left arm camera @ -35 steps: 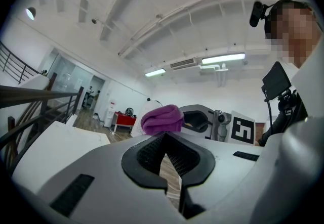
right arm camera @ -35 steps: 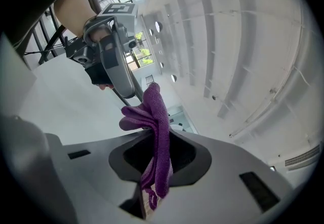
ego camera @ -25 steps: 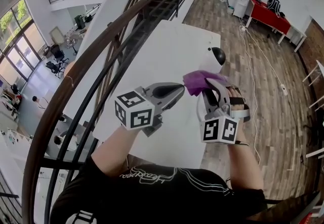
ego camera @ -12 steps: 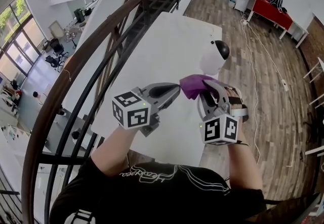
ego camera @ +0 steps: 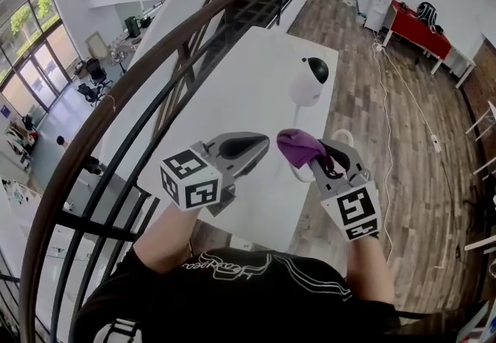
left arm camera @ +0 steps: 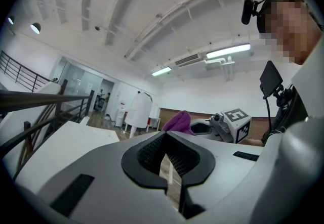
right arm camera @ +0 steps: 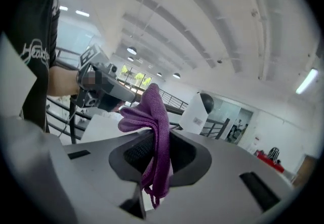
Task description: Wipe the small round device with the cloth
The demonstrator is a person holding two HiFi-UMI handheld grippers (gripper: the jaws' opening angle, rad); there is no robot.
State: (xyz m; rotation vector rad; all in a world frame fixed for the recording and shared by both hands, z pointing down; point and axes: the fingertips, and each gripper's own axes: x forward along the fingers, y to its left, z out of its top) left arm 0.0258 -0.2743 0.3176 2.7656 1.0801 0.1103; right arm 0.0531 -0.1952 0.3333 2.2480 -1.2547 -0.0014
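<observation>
Gripping the cloth (ego camera: pixel 298 145), right tongs (ego camera: pixel 314 157) hover short of the device (ego camera: pixel 308 80).

The right gripper (ego camera: pixel 311 154) and its purple cloth (ego camera: pixel 298 146) draw back toward the person, now well apart from the round device (ego camera: pixel 308 80).

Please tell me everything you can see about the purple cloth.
The purple cloth looks like soft knitted fabric. Bunched and folded, it is pinched between the jaws of the right gripper; a rumpled bulk stands past the jaw tips, a short tail hangs behind. It is in the air, not touching the white round device.
</observation>
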